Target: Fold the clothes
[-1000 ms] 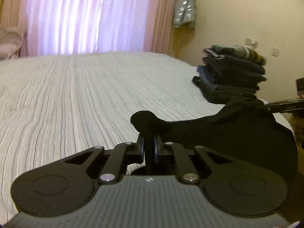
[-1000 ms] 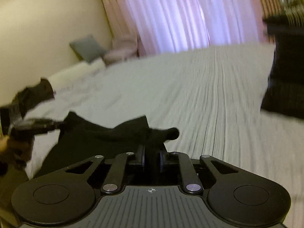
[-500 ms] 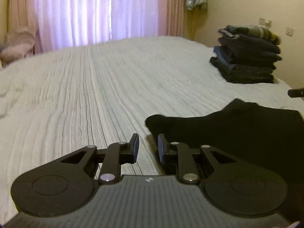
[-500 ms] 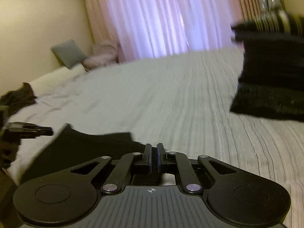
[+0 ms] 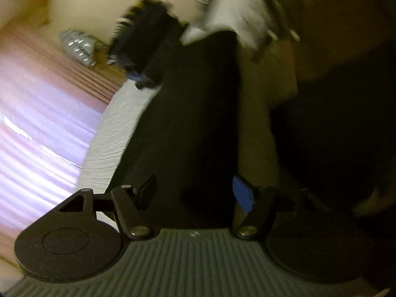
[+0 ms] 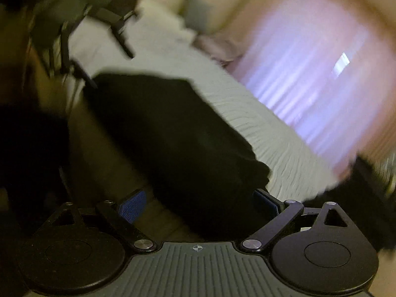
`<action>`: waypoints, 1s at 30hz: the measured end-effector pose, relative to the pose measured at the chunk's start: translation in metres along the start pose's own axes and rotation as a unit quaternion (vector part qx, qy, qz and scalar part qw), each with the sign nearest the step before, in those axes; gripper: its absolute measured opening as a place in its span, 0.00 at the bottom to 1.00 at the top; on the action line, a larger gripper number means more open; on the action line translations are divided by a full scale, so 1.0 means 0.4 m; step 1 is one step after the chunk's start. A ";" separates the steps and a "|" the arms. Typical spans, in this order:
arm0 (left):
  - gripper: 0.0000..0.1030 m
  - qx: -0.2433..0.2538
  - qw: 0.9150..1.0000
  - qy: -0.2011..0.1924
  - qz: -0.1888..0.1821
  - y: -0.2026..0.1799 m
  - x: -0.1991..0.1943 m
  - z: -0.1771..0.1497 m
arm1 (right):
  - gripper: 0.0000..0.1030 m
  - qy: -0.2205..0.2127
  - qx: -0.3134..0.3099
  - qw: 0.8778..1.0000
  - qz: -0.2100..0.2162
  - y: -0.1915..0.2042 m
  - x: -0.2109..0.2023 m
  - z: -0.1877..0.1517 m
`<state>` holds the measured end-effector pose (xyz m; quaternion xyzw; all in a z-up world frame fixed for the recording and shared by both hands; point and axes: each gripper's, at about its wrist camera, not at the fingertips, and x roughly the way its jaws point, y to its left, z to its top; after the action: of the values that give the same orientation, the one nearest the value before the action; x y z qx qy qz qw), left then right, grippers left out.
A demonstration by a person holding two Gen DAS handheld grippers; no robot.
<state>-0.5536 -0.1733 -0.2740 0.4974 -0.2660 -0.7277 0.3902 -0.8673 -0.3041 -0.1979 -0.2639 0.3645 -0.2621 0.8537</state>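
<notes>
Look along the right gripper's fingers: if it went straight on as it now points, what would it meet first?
Most likely the black garment on the bed; it fills the gap ahead of the right gripper, whose jaws are opening. Blur leaves depth uncertain.

bare striped bedspread [image 6: 267, 133] open toward curtains, black garment [image 5: 188, 113] lying ahead, stacked clothes [image 5: 141, 42] beyond

Bed with dark clothes lying on it

A bed [image 6: 259, 121] with a pale ribbed cover is carrying a black garment [image 6: 173, 133], which is lying flat at its near edge. A stack of dark folded clothes [image 5: 146, 42] is sitting farther along the cover, and pillows [image 6: 198, 17] are resting at the far end; both views are blurring.
</notes>
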 end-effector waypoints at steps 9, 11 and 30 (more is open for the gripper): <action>0.43 -0.037 0.998 0.046 0.019 -0.012 0.056 0.004 | 0.54 0.022 -0.118 0.993 -0.020 0.022 0.109 -0.010; 0.42 -0.062 0.997 0.046 0.013 0.000 0.054 0.002 | 0.54 0.032 -0.115 0.993 -0.023 0.029 0.100 -0.015; 0.52 -0.081 0.995 0.056 0.022 0.000 0.059 -0.004 | 0.60 0.016 -0.142 0.989 -0.037 0.135 0.180 0.086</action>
<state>-0.5568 -0.1930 -0.2867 0.4978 -0.1950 -0.7093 0.4594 -0.7846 -0.3023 -0.2469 -0.3913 0.4012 -0.2437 0.7915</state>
